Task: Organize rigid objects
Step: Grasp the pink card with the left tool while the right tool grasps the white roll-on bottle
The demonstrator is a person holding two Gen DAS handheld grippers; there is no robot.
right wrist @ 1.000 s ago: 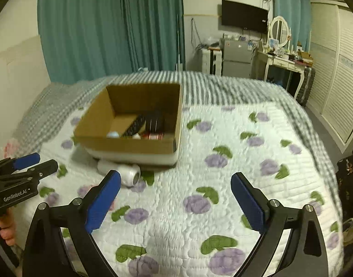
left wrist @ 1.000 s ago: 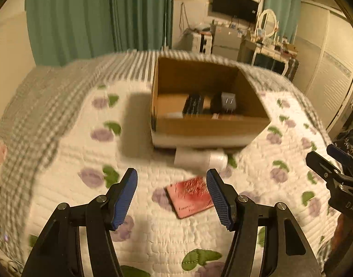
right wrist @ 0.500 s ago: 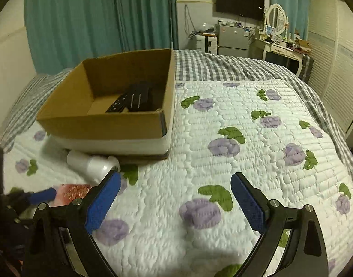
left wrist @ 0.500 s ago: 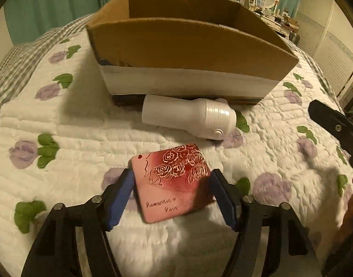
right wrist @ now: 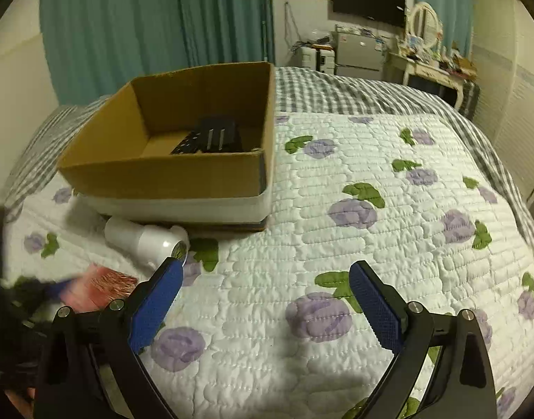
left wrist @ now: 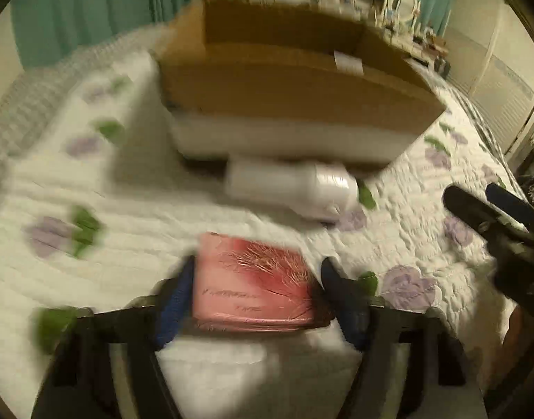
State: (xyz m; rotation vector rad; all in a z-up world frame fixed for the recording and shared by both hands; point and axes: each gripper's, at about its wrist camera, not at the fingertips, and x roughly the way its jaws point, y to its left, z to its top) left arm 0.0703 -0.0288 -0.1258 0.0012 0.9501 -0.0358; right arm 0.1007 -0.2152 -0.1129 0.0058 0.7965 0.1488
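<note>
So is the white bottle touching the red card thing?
Apart. In the left wrist view a strip of quilt shows between the white bottle and the red card. The right wrist view shows that gap too.

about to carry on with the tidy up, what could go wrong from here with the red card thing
The left hand-held gripper spans the flat red card across its full width; blur hides whether the pads touch, so a thin edge hold could slip or twist. The white bottle lies against the cardboard box, right on the path, and could be knocked and roll. The soft quilt may give under pressure.
</note>
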